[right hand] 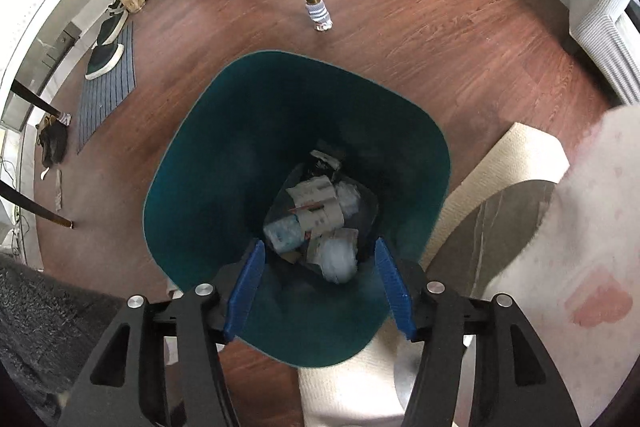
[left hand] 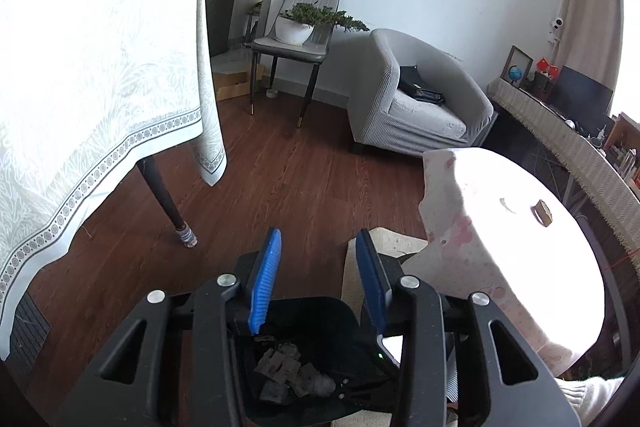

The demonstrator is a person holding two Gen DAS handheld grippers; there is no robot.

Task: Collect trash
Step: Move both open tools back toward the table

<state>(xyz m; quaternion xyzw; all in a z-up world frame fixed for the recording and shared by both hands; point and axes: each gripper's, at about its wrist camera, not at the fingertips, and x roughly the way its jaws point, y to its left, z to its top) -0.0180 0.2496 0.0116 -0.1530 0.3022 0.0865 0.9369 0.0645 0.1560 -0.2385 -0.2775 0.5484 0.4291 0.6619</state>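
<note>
Right gripper is held over the teal bin, jaws apart, nothing gripped; crumpled trash lies at the bottom. Left gripper stands partly open and empty; bin contents there are dark, indistinct. Round table is overexposed.

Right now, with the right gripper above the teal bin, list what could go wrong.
1. The right gripper hangs open over the teal plastic bin, near its front rim; lowering could knock it.
2. The small brown scrap on the round pink-patterned table is still uncollected.
3. The left gripper, open and empty, hangs close to that table's edge.
</note>
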